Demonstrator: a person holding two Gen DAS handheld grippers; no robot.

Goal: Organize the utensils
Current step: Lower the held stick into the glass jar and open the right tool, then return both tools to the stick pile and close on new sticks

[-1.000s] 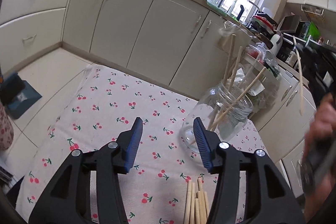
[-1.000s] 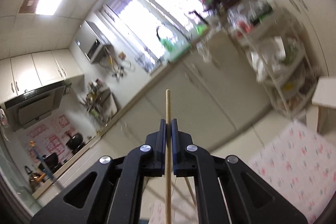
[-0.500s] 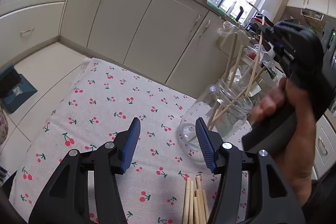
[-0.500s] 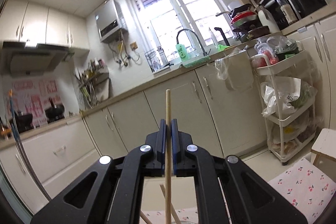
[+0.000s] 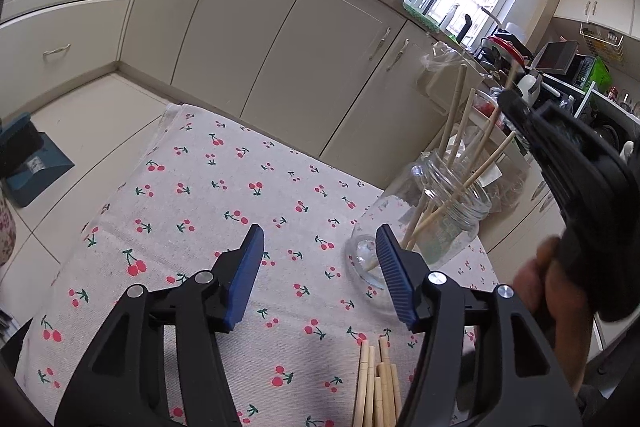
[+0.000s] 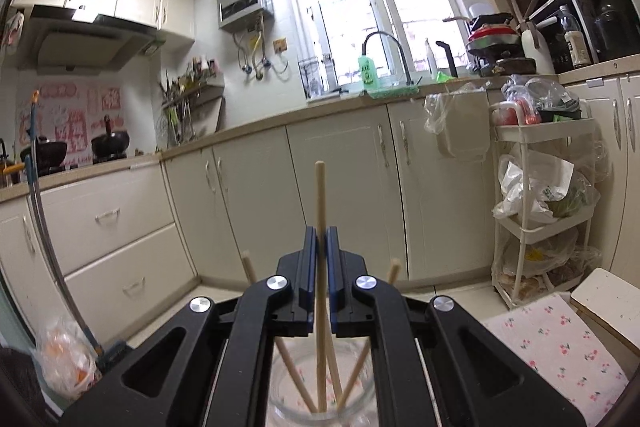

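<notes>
On the tabletop [image 5: 224,187], spread with a cherry-print cloth, the glass jar [image 5: 440,215] serves as landmark: it stands near the cloth's far right edge, with several wooden sticks [image 5: 456,123] leaning in it at different slants, their upper ends fanning out above the rim. Just before the jar and to its left, the left tool [image 5: 320,271] hangs above the cloth with its blue pads [image 5: 244,275] well apart and nothing between them; its jaws have just been opening. Directly over the jar, the right tool [image 6: 320,255], gripped by a person's hand [image 5: 552,291], has its pads closed together on one stick [image 6: 319,195]. That stick stands nearly upright, its long axis running straight down from a free top end above the pads into the jar's mouth [image 6: 324,387], where its lower end sits among the other sticks. Nearer than the jar, at the near edge of the left view, a bundle of loose sticks [image 5: 376,379] lies flat on the cloth, side by side, their ends pointing toward the jar.
</notes>
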